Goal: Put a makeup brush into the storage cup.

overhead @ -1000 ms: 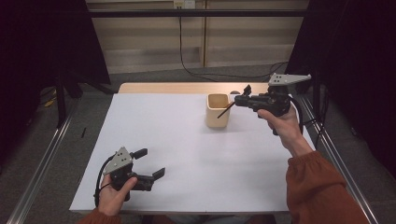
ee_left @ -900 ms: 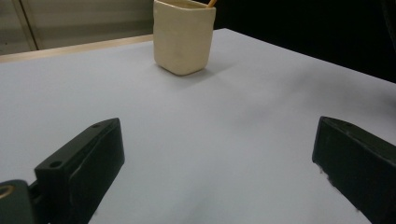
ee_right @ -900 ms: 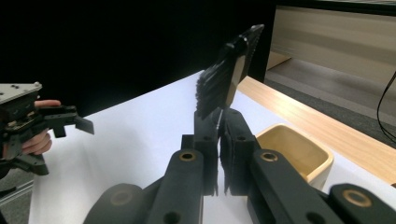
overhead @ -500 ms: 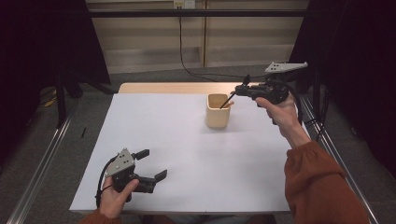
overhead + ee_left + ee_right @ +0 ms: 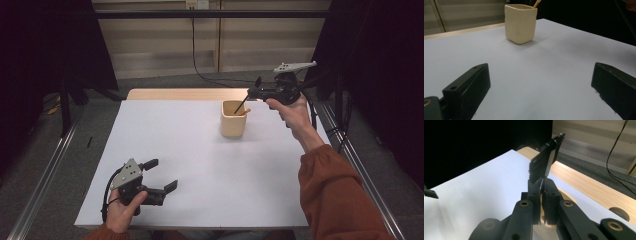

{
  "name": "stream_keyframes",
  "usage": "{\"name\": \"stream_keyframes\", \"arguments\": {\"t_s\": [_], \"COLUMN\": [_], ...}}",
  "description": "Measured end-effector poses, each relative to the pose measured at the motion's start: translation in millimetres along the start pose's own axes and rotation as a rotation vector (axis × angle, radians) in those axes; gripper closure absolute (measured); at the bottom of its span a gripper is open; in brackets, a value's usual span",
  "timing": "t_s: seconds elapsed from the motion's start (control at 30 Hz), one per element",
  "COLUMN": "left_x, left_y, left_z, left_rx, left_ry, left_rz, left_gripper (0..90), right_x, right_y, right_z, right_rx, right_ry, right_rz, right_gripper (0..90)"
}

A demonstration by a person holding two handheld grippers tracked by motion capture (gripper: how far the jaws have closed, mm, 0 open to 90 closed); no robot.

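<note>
High view: my right claw (image 5: 251, 93) is clamped on a black brush (image 5: 241, 104), its lower end dipping into the cream cup (image 5: 233, 122) at the bench's (image 5: 200, 150) one o'clock. My left claw (image 5: 162, 175) gapes empty at seven.

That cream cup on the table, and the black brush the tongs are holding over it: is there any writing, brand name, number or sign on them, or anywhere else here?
No readable text anywhere.
Cup: plain cream sides, no label or mark.
Brush in the right tongs: black, no lettering to be seen.
Left tongs: black jaws and grey plate, no marking.
White table top: blank.
Pale plate on the far wall: too small and blurred to tell.
</note>
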State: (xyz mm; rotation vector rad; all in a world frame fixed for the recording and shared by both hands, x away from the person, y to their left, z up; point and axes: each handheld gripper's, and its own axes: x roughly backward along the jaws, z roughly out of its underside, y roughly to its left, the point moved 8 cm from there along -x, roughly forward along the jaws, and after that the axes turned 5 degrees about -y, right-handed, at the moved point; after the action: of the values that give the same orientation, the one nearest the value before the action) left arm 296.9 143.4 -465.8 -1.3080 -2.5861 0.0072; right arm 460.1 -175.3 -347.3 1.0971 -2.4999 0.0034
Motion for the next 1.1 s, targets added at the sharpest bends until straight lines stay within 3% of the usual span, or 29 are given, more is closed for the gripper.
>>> {"name": "stream_keyframes", "arguments": {"t_s": [0.73,1.1], "left_x": [-0.1,0.1], "left_y": [1.7,2.3], "left_z": [0.9,1.1], "left_rx": [-0.007,-0.008], "left_ry": [0.003,0.004], "left_rz": [0.006,0.002], "left_gripper": [2.2,2.2], "right_x": [-23.3,-30.8], "right_y": [-18.6,-15.7], "right_z": [17.4,25.3], "right_rx": [-0.027,-0.021], "right_ry": [0.061,0.086], "right_rz": [0.051,0.042], "right_gripper": [85.3,85.3]}}
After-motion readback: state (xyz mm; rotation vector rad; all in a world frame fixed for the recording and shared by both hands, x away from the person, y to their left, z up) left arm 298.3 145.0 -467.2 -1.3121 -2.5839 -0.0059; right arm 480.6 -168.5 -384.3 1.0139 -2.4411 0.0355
